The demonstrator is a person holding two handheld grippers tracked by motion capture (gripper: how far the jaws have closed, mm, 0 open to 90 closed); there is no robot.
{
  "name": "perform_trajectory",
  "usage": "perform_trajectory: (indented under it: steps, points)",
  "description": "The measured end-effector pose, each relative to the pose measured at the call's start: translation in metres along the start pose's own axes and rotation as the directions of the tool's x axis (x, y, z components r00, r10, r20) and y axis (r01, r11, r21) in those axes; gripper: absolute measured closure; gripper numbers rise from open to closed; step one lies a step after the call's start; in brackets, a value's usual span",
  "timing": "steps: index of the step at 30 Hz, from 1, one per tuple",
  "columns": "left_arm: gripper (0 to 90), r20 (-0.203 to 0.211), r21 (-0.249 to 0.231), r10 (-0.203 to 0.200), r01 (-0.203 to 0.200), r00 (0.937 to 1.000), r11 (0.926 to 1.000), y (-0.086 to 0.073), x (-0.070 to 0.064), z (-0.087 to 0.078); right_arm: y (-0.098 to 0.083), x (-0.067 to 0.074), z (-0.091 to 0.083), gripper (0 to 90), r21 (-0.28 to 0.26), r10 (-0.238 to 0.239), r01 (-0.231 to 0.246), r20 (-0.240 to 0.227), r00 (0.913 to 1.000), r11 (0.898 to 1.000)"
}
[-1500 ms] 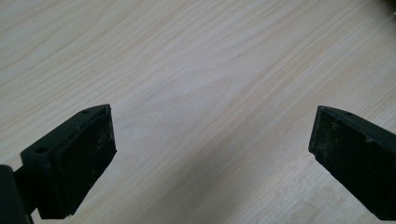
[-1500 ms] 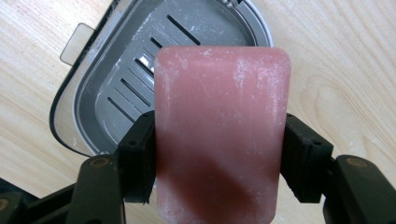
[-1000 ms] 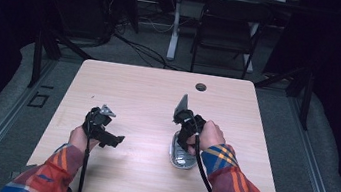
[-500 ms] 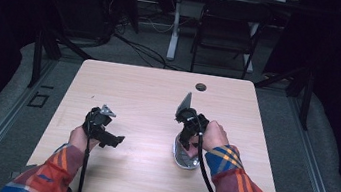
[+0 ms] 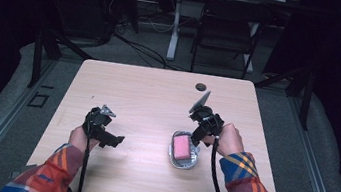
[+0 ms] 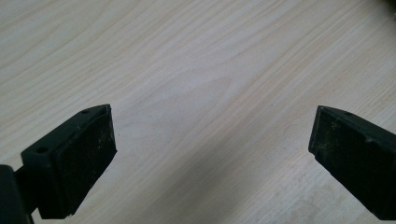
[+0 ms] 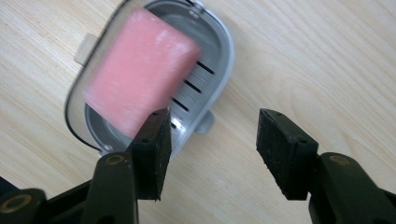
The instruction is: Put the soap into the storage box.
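Hiding dish (image 7: 219, 56) edge, right gripper (image 7: 212, 140) gapes beside blurred pink soap (image 7: 140, 70); left gripper (image 6: 212, 144) gapes (nothing between).

My pink soap (image 7: 137, 86) sits in a grey soap dish (image 7: 219, 60). My claws are black, my sleeves (image 5: 247, 182) checked red, blue, yellow.

I see my right gripper (image 7: 212, 149) with jaws parted over bare wood — a pink soap bar (image 7: 140, 70) lies in the grey slotted soap dish (image 7: 219, 60), far left of the jaws.
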State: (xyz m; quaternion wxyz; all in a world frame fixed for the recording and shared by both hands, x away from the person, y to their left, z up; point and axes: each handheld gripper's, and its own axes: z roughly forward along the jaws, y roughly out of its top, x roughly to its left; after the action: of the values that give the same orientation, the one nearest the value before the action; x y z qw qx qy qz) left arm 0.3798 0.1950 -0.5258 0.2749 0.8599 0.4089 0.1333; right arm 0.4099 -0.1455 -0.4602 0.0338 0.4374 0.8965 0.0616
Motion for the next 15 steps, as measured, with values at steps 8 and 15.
perform_trajectory:
  steps: [8, 15]
  points:
    - [0.6, -0.002, 0.002, -0.001, 0.001, 1.0, 1.0, 0.0, 0.0, 0.0, -0.021, -0.016, -0.009, 32.6, -0.044, 0.03, -0.029, 0.02, 0.9994, 0.999]
    - [0.7, -0.002, 0.003, -0.001, 0.001, 1.0, 1.0, 0.0, 0.0, 0.0, -0.042, -0.026, -0.012, 16.0, -0.079, 0.055, -0.051, 0.043, 0.9976, 0.996]
